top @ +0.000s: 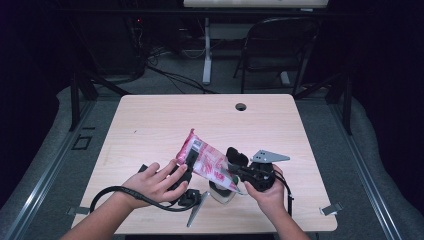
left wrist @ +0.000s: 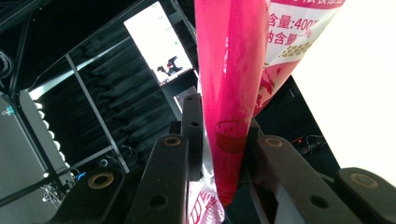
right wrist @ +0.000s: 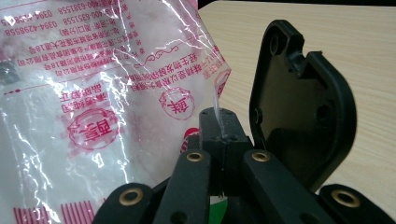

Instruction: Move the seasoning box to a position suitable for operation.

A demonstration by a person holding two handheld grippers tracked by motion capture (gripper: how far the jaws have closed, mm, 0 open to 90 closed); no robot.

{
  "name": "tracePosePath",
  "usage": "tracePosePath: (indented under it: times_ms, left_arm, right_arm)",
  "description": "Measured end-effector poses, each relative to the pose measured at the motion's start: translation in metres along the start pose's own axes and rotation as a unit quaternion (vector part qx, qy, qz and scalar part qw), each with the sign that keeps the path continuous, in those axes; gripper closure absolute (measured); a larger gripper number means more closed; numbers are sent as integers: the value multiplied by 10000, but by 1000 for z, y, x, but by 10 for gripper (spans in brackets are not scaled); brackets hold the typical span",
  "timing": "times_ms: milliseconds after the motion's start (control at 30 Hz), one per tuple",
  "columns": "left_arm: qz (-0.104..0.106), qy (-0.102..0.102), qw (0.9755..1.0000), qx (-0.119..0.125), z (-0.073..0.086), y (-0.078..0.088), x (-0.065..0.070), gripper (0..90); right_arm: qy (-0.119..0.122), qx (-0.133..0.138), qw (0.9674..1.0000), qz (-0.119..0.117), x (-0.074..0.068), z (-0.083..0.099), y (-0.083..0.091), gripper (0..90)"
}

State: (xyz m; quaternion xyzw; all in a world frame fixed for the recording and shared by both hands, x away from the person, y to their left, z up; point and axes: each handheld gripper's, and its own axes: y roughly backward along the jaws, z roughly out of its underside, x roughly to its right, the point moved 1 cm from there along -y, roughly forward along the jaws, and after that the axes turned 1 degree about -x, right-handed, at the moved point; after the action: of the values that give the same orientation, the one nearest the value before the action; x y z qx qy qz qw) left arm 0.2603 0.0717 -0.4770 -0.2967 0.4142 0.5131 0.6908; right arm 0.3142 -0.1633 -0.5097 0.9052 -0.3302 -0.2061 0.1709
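A pink and white printed plastic bag point(top: 205, 159) hangs tilted above the front of the wooden table point(top: 150, 120), stretched between both grippers. My left gripper point(top: 189, 161) is shut on its pink upper edge; in the left gripper view the pink fold point(left wrist: 229, 93) sits pressed between the two black jaws of that gripper point(left wrist: 224, 135). My right gripper point(top: 233, 175) is shut on the bag's lower right corner. In the right gripper view, a thin clear strip of the bag point(right wrist: 93, 93) sticks up from this gripper's point(right wrist: 223, 128) closed jaws.
A small pale container point(top: 221, 194) stands on the table under the bag. A black rounded plate point(right wrist: 299, 107) rises just right of the right jaws. The table has a cable hole point(top: 241, 106) at the back. A folding chair point(top: 280, 45) stands behind it.
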Motion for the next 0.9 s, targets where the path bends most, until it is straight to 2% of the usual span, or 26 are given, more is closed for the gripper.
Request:
tracePosePath:
  times_ms: [900]
  left_arm:
    - [45,78,9999,-59,0,3,1,806]
  right_arm:
    - [33,25,10000,20,-1,0,1,900]
